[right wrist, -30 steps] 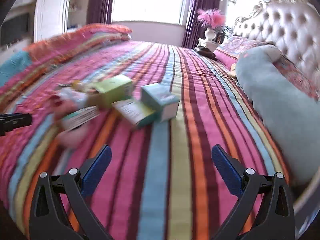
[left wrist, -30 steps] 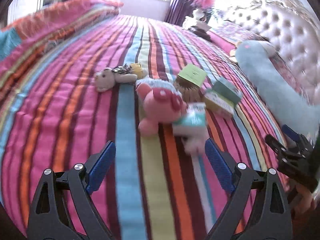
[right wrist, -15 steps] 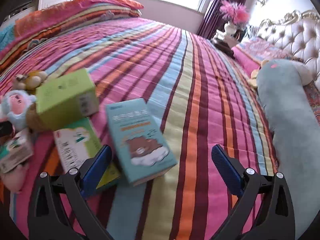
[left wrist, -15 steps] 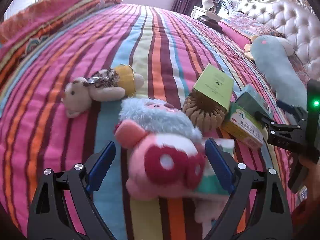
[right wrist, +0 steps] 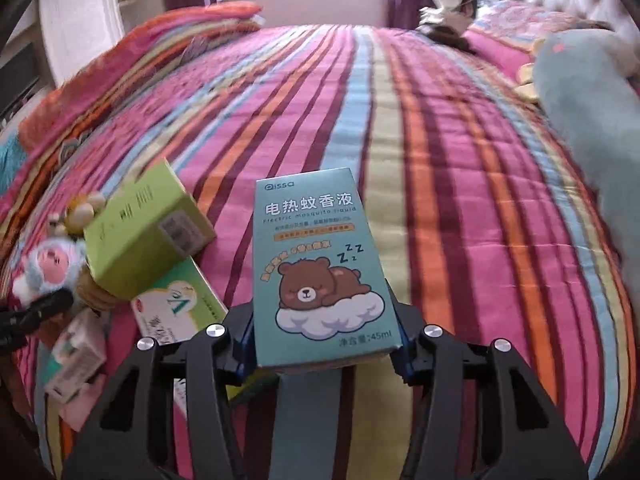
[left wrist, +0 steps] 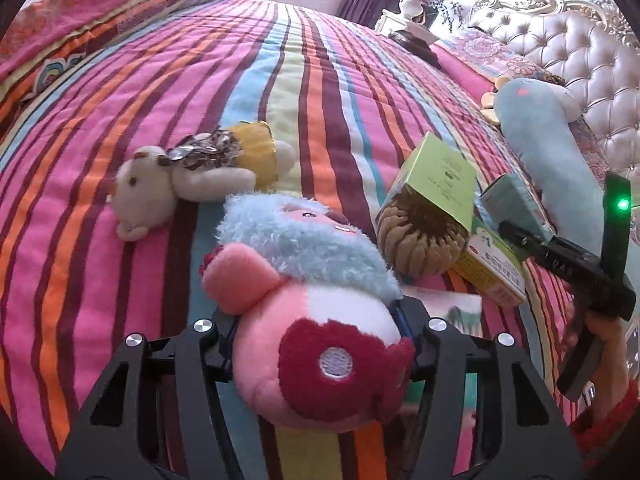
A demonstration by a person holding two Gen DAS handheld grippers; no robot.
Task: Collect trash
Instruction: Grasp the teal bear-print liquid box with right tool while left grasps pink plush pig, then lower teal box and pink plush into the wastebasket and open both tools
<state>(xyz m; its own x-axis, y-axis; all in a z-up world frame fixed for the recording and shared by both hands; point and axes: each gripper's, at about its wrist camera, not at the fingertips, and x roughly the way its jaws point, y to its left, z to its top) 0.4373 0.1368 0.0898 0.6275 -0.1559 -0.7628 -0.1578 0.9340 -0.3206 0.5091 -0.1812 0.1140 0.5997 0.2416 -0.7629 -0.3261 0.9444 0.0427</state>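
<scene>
Your jaws, wide apart a second ago, are now closing, the left gripper [left wrist: 320, 340] clamping the pink plush [left wrist: 320, 344] and the right gripper [right wrist: 326, 340] the teal box [right wrist: 320, 264] near you on the bed [right wrist: 440, 160], apparently starting collection, though contact is partly hidden.

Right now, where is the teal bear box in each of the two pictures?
Left wrist view: teal box at right, behind the green box, with the right gripper closing on it.
Right wrist view: bottom centre, between the closing jaws.
Shared landmark: the green box on the striped bed.
</scene>
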